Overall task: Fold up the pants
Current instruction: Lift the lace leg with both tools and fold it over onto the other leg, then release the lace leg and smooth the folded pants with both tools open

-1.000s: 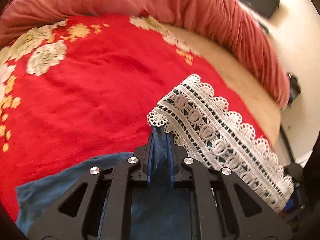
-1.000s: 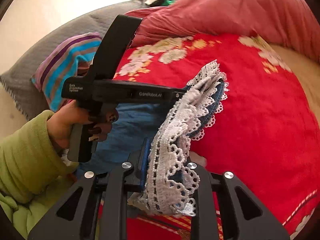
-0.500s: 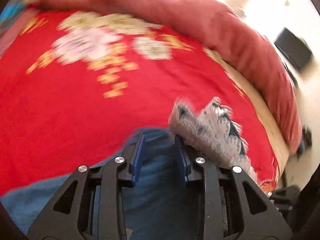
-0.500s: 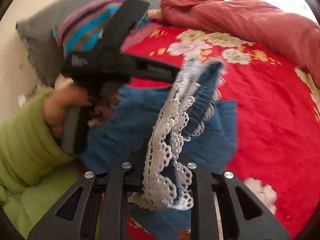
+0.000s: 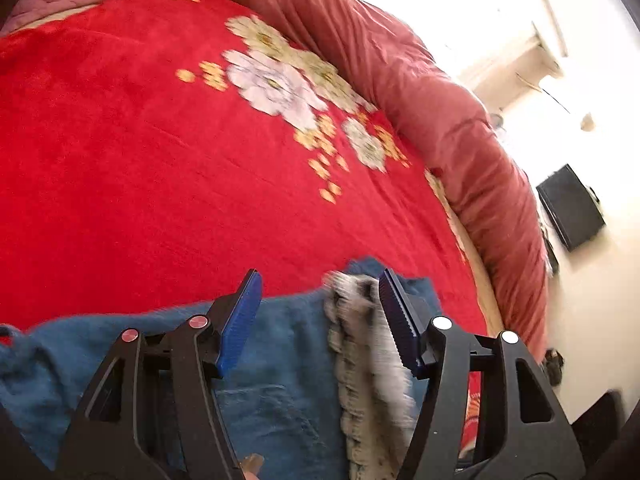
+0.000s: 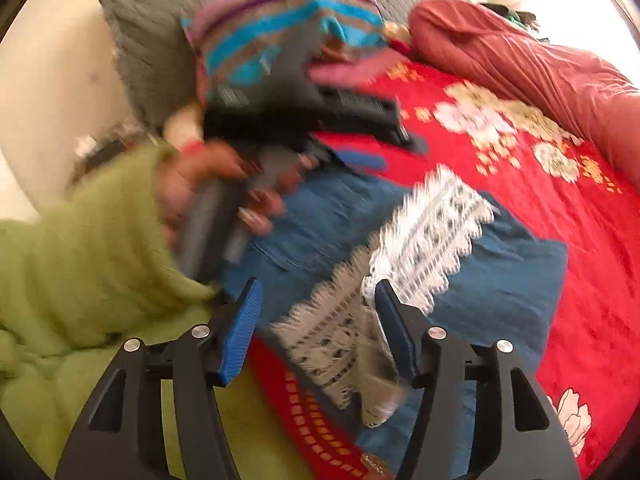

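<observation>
The blue pants (image 6: 500, 272) lie doubled on the red floral blanket (image 5: 160, 160) of the bed, their white lace hem (image 6: 436, 232) laid back over the denim. Both claws are opening: the left claw (image 5: 320, 316) and right claw (image 6: 316, 320) straddle cloth, pads clear, grasping nothing. To finish the release well, each should lift straight off without snagging lace, then smooth the fold. A rolled pink quilt (image 5: 440, 120) borders the bed; a striped pillow (image 6: 280, 28) sits at its head.
</observation>
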A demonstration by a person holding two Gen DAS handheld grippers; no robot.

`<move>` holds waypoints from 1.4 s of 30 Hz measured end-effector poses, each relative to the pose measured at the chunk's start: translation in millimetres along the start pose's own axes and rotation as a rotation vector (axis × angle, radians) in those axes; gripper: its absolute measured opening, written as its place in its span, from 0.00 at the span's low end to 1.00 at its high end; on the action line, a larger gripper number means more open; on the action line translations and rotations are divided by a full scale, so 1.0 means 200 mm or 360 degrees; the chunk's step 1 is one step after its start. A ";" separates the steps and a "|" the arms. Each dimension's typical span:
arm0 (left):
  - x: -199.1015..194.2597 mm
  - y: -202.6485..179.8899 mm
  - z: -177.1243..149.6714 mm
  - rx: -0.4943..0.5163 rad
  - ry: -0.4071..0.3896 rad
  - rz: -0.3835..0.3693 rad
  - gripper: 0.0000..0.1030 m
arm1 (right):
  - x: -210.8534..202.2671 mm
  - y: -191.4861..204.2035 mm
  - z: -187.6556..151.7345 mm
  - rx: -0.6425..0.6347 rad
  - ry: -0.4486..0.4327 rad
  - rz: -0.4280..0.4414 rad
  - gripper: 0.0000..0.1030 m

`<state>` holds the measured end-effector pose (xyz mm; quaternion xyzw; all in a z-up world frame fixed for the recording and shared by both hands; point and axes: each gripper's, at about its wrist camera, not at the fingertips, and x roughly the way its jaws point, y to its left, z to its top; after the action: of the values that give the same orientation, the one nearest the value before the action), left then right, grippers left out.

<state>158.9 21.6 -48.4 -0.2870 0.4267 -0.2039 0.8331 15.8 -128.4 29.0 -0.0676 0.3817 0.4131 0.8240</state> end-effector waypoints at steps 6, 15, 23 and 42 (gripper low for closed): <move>0.11 -0.10 -0.05 0.0107 0.0141 0.0081 0.68 | -0.11 -0.14 -0.07 0.0050 -0.0016 -0.0214 0.60; 0.15 -0.19 -0.06 0.0248 0.0138 0.0229 0.13 | 0.07 -0.29 -0.22 0.0245 0.0174 -0.0255 0.60; 0.14 -0.13 -0.06 0.0249 0.0122 0.0341 0.30 | 0.17 -0.27 -0.24 0.0209 0.0193 -0.0308 0.64; -0.33 -0.19 -0.49 0.0179 0.0257 0.0271 0.50 | -0.05 -0.28 -0.23 0.0225 0.0080 -0.0359 0.63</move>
<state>37.9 1.7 -31.8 -0.1852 0.5031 -0.1786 0.8250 26.0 -191.6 -7.9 -0.0623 0.4203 0.2882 0.8582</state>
